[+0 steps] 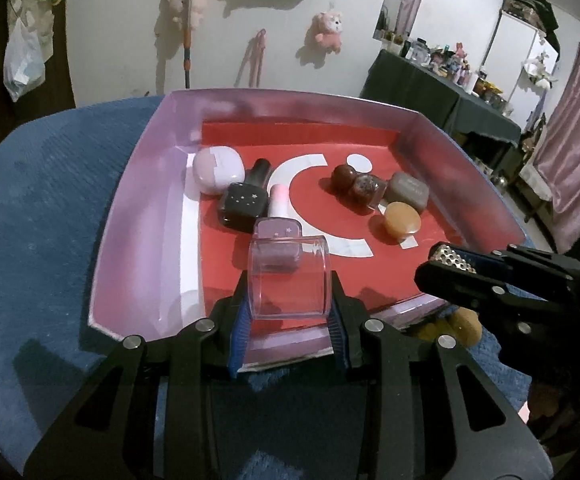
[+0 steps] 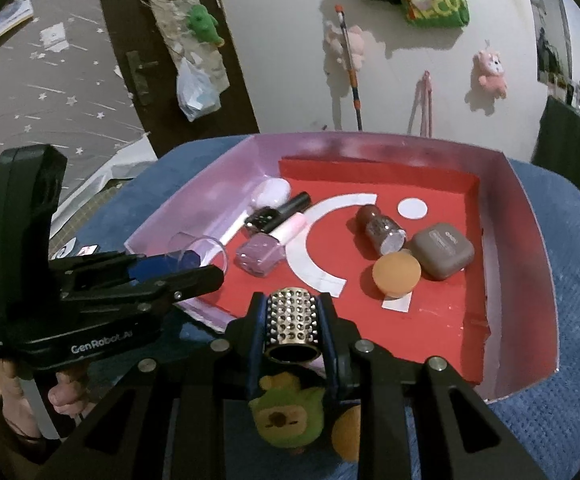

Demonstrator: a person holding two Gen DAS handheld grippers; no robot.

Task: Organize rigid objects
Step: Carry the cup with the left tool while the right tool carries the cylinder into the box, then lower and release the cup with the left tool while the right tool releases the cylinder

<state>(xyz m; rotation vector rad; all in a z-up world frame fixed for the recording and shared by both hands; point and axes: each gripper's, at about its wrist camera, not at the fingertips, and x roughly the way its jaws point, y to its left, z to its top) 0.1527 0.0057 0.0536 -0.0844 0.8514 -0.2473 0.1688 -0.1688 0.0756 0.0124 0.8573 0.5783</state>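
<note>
My left gripper (image 1: pixel 290 312) is shut on a clear plastic cup (image 1: pixel 290 276), held over the near edge of the pink box (image 1: pixel 138 216); the cup also shows in the right wrist view (image 2: pixel 200 250). My right gripper (image 2: pixel 291 320) is shut on a perforated metal cylinder (image 2: pixel 291 320), just over the box's near wall; the cylinder shows at the right in the left wrist view (image 1: pixel 453 258). Inside the box on its red floor lie a lilac case (image 1: pixel 218 170), a black nail polish bottle (image 1: pixel 246 200), a pink nail polish bottle (image 1: pixel 280 216), a brown glitter bottle (image 1: pixel 355 186), a grey case (image 1: pixel 407 192) and an orange round piece (image 1: pixel 401 218).
The box (image 2: pixel 529 240) sits on a blue textured cloth (image 1: pixel 42 216). A green plush toy (image 2: pixel 288 416) and an orange ball (image 2: pixel 347 432) lie on the cloth under my right gripper. A white wall with hanging plush toys stands behind.
</note>
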